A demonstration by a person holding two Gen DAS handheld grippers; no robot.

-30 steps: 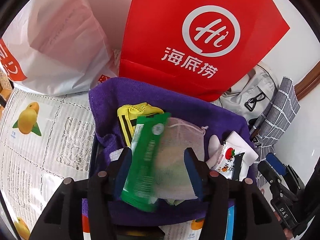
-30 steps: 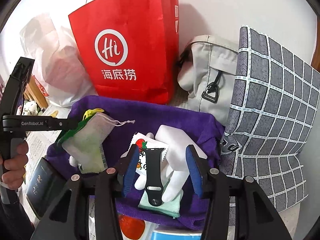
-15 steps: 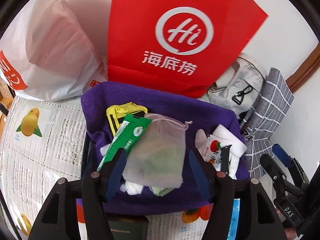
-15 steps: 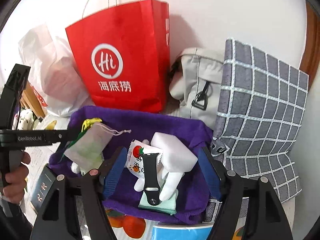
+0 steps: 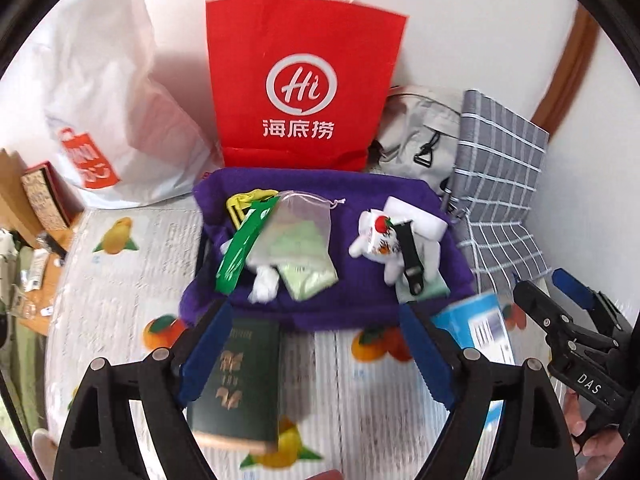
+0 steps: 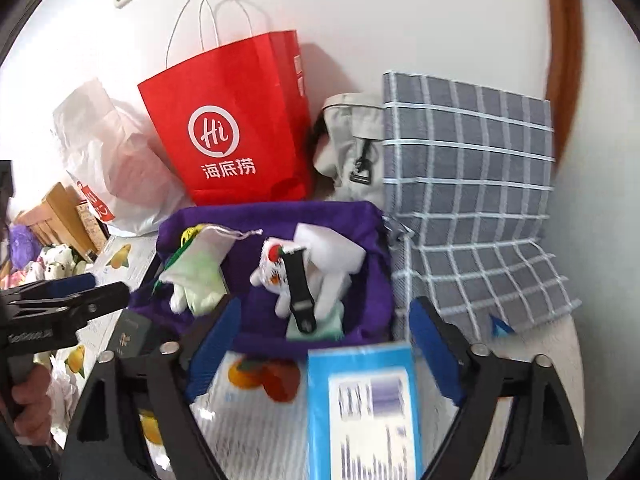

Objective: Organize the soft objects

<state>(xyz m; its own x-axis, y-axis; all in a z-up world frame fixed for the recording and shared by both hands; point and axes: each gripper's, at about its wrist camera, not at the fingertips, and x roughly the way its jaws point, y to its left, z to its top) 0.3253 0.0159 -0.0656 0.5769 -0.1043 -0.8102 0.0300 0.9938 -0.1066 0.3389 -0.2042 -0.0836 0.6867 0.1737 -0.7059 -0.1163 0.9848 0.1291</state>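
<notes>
Purple fabric bin (image 5: 320, 312) loaded with mesh drawstring pouch (image 5: 296, 228), black watch strap (image 5: 410, 256); left gripper (image 5: 316, 356), right gripper (image 6: 324, 352) just spread, nothing pinched, items judged released.

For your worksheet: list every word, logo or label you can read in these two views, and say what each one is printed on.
"Hi" and "海底捞": red paper bag.
"DAS": right claw's black body.
Gold lettering on the dark green booklet: too blurred to read.
Print on the blue box: blurred.
Red print on the white plastic bag: unreadable.
</notes>
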